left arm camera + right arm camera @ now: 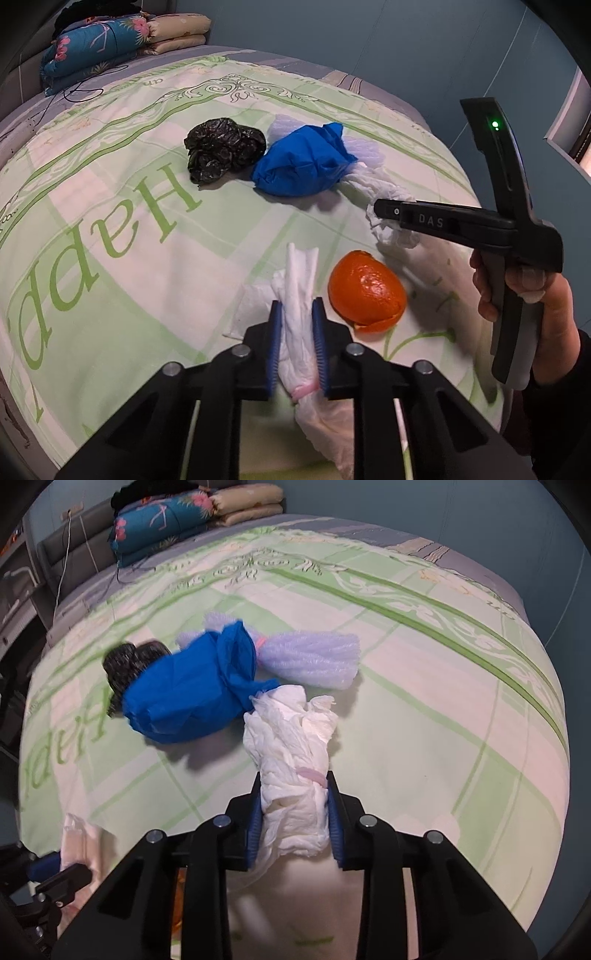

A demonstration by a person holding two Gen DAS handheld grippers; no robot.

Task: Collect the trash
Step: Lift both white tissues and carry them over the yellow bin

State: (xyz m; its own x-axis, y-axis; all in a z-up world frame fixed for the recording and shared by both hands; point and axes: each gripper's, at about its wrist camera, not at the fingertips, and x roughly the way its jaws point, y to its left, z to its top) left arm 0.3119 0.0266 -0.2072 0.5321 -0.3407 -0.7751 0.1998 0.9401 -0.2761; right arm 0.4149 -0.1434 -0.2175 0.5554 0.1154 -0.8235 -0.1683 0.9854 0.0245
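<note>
Bed (110, 184) with green "Happy" quilt, blue walls; left fingers (280, 325) clamp tissue bundle (299, 325), right fingers (334, 805) clamp tissue wad (291, 771).

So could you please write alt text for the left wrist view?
The left claw is shut on a white tissue bundle over a green patterned bedspread. Orange peel lies beside it; beyond, a black bag and blue bag.
</note>
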